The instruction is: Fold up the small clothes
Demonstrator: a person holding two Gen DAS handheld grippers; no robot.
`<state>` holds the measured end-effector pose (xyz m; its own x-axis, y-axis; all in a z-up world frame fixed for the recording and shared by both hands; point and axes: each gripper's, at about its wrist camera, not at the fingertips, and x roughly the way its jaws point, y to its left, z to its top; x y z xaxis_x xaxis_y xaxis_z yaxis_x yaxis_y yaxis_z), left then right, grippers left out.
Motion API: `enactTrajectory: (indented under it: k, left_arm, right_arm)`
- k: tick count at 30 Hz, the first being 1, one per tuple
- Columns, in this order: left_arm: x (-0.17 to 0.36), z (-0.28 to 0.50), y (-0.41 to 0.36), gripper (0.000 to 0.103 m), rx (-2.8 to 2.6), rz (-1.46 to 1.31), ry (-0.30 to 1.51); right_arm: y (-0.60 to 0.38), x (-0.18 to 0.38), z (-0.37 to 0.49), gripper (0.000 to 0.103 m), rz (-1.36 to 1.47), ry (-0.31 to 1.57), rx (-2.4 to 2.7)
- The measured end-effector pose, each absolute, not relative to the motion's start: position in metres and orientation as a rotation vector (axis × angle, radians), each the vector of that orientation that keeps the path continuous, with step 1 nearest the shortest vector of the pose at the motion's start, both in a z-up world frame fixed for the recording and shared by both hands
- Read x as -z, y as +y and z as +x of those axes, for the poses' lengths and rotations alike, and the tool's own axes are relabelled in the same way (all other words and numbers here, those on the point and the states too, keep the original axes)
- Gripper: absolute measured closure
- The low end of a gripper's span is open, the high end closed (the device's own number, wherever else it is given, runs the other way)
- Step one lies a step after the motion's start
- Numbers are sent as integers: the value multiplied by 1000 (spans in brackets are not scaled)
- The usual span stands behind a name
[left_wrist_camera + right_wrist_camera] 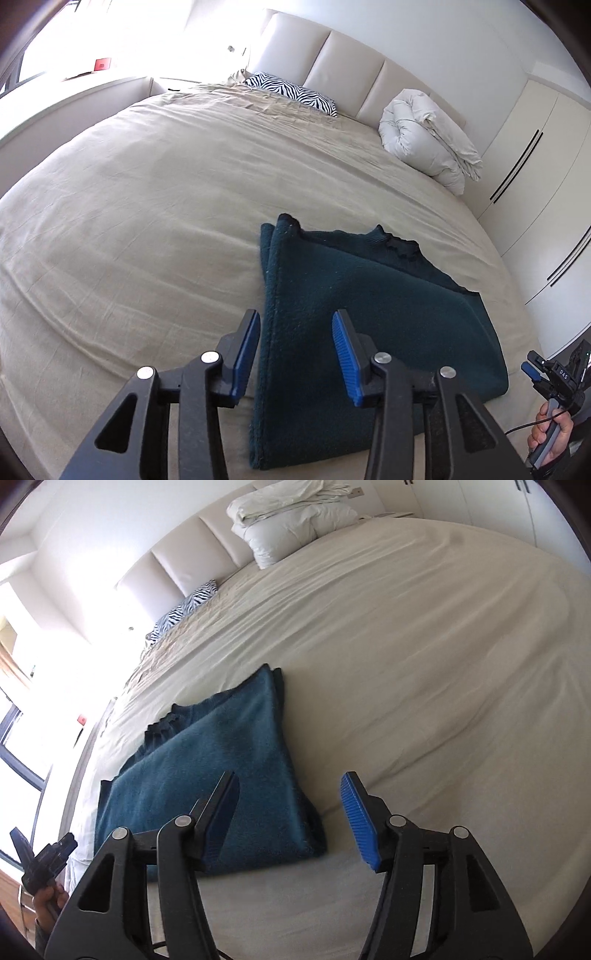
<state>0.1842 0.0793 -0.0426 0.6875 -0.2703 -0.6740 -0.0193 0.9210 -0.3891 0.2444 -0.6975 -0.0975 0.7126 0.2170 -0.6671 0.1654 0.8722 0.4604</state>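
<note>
You are holding both grippers, left (pixel 295 334) and right (pixel 290 801), partly open and empty above the folded sweater (pixel 369 314) on the bed (pixel 147 221).

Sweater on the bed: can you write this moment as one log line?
sweater: folded, on bed | left tool: open, empty | right tool: open, empty

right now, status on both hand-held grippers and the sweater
Left hand-held gripper open, empty. Right hand-held gripper open, empty. Dark teal sweater folded, flat on bed. Nothing in the way.
</note>
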Motion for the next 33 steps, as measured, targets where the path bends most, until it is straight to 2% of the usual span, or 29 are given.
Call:
enactTrajectory:
  k: [3,7,16,18,20,22,25,28,33]
  left_arm:
    - [43,213,53,55,183,-339,785]
    - [56,250,20,55,210,-287,790]
    - [88,316,35,55,126,-276,822]
    - [100,319,49,55,149,-347,832]
    - [105,318,59,55,186,-405,810]
    - [110,320,67,55,216,-464,806]
    - [115,325,77,57,242,-536,807]
    - [116,326,73,58,233,-507,807]
    - [110,322,73,58,221,-501,814]
  right_arm:
    - [-660,84,278,46,489,783,-156]
    - [-612,84,339,46,541,809,-321]
    - [-525,138,449,46,692,923,-479]
    - [-528,157,464,53,748,943,-445]
    - [-543,166,468,65,809,915,-441]
    - [-565,169,467,71,832,877,-414]
    - [-609,176,463,72,867,834,-309]
    - [-653,182,453,84,909,771,-212]
    - [-705,187,426,83,1030,680,-26]
